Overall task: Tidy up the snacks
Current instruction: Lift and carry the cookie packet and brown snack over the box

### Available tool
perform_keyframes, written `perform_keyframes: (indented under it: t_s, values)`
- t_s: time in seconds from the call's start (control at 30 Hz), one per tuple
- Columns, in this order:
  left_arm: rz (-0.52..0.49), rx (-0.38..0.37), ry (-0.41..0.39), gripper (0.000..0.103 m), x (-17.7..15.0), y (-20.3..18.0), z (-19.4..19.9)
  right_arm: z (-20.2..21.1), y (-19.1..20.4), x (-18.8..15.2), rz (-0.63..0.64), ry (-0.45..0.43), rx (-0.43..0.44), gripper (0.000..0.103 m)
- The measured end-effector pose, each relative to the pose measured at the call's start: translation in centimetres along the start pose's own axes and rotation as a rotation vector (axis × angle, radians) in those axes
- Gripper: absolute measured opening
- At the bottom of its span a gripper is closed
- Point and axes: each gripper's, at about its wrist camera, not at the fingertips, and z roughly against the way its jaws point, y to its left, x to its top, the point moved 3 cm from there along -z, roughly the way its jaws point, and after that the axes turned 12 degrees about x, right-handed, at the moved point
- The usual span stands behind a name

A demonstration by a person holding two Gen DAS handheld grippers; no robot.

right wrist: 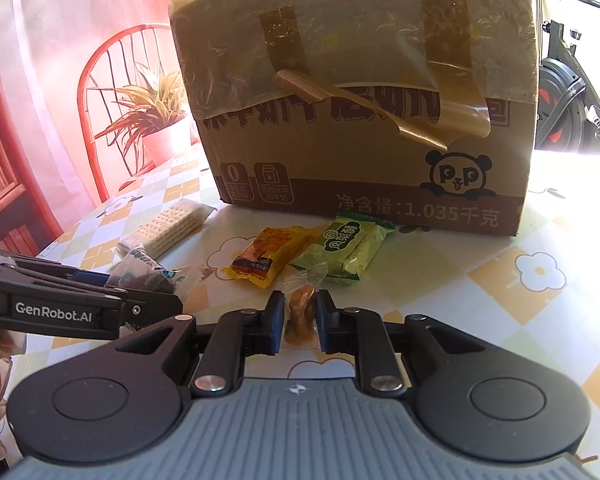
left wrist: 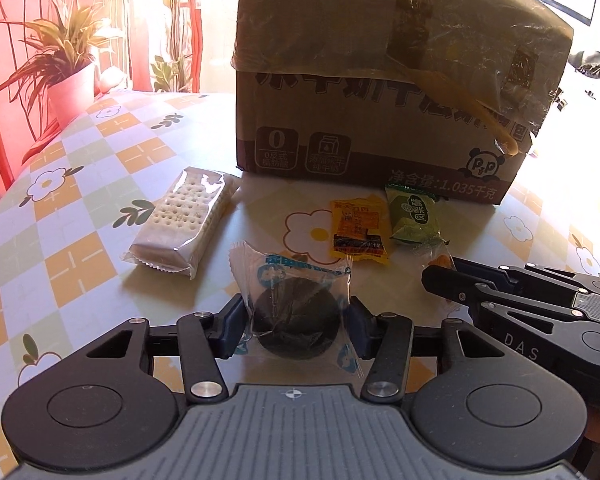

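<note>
The left gripper (left wrist: 296,320) is clenched on a round dark cookie in a clear wrapper (left wrist: 294,304), w/ a pad on each side. The right gripper (right wrist: 299,322) is clenched on a small brown candy in a clear wrapper (right wrist: 300,314). Both sit near, low over the flowery tabletop (left wrist: 80,256). Farther off lie a cracker pack (left wrist: 184,220) at left, then a yellow snack (left wrist: 356,228) & a green snack (left wrist: 414,216) side by side. A big cardboard box (left wrist: 380,100) stands just behind them.
</note>
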Motion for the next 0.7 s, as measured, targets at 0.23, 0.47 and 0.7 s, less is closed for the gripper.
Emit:
perform_keyframes:
  t_s: [0.23, 0.47, 0.7]
  values:
    - [0.015, 0.008, -0.013, 0.055, 0.2, 0.4, 0.4, 0.1, 0.1, 0.0, 0.003, -0.002, 0.003, 0.018]
    - [0.054, 0.023, -0.066, 0.055, 2.2, 2.3, 1.8, 0.5, 0.5, 0.3, 0.019, -0.005, 0.000, 0.018]
    - [0.083, 0.013, -0.141, 0.055, 5.4, 4.3, 3.9, 3.2, 2.4, 3.8, 0.111, -0.101, 0.023, 0.018]
